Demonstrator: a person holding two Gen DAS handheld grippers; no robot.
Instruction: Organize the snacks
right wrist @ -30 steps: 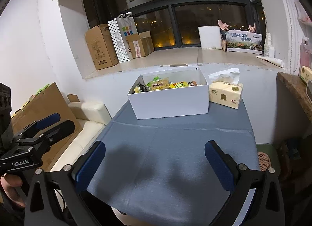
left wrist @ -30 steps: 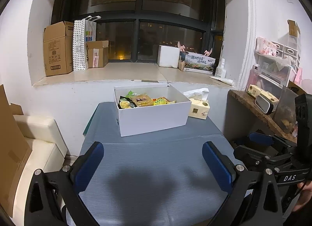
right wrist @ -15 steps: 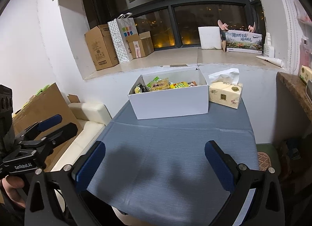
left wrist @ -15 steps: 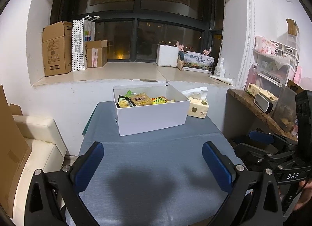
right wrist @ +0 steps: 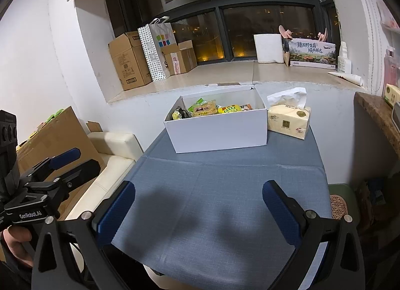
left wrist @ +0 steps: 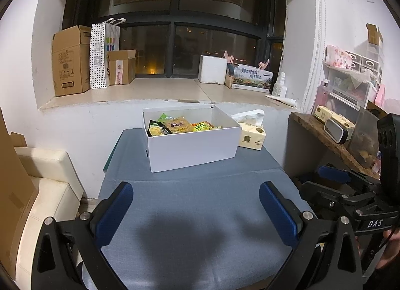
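Your snacks (left wrist: 180,126) lie piled in the open white box (left wrist: 192,148), which sits on the blue-grey table (left wrist: 195,205) well ahead of both sets of fingers, roughly centred between them. A tissue pack (left wrist: 252,137) touches or nearly touches the box's side, beyond your right fingertips. Your left gripper (left wrist: 197,211) is spread wide with nothing between its blue pads (left wrist: 113,211), hovering over bare cloth. Your right gripper (right wrist: 198,211) is likewise spread wide and empty. Cardboard boxes (right wrist: 130,61) stand on the window ledge (right wrist: 225,74) far beyond.
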